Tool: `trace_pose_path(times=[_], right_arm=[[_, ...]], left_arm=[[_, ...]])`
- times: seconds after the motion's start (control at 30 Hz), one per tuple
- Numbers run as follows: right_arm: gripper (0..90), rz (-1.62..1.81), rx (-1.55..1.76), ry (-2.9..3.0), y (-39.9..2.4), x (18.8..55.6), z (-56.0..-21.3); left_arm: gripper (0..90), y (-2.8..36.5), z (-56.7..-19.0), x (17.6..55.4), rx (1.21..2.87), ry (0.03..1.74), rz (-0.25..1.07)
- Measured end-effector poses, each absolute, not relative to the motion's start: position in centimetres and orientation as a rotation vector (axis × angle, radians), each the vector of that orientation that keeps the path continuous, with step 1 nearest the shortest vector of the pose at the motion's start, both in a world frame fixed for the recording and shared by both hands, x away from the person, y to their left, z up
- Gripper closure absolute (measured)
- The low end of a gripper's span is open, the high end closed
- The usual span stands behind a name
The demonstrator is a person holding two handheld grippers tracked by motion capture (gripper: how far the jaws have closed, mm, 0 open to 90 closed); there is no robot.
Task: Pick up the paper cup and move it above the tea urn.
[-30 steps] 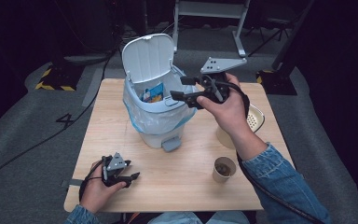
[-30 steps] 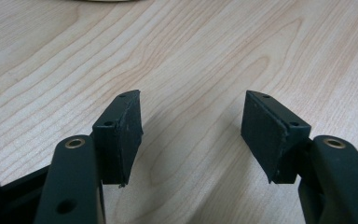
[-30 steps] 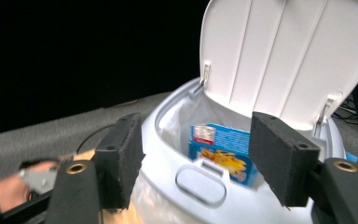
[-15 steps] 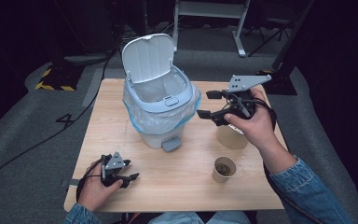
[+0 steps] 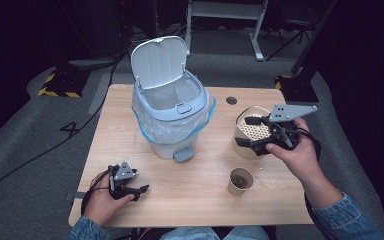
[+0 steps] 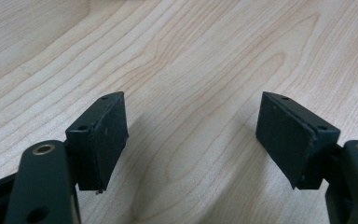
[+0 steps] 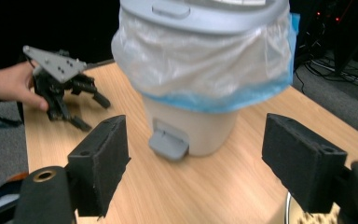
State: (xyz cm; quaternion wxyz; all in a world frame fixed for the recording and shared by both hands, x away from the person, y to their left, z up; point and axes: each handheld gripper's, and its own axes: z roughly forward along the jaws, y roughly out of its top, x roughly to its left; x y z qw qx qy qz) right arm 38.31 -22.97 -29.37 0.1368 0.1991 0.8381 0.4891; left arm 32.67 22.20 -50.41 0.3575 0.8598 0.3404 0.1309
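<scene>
- left gripper (image 5: 139, 190): black body, grey three-cornered plate with small holes on top, black cable
- right gripper (image 5: 246, 131): same black build, grey plate above
- jaws: black rubbery pads, screw holes, brass pivot pins behind
- sleeves (image 5: 347, 220): blue denim

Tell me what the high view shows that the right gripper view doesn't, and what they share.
High view alone: the bin's raised lid, a paper cup, the perforated container under the right tool, and the person's right hand. Right gripper view alone: the pedal seen from the front, between that tool's open, empty jaws. Both: the bin with its plastic liner, the wooden table, and the left tool in its hand.
</scene>
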Motion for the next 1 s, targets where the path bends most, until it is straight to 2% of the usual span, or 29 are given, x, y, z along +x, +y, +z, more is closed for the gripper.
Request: trace_pose_path(times=[0.4, 0.5, 0.63, 1.0], right_arm=[[17.6, 1.4, 0.697, 2.425, -28.2, 35.7, -34.7], [17.6, 1.387, 0.715, 2.453, -29.0, 35.0, -36.6], [17.8, 1.408, 0.716, 2.501, -29.6, 34.3, -39.3], [17.7, 1.378, 0.761, 2.57, -29.5, 33.5, -45.0]], left_arm=[[24.8, 22.1, -50.4, 32.6, 2.216, 0.888, 0.335], [20.5, 21.9, -50.4, 32.6, 2.228, 0.877, 0.33], [12.7, 21.7, -50.5, 32.7, 2.252, 0.852, 0.312], [12.1, 21.6, -50.5, 32.6, 2.251, 0.857, 0.316]])
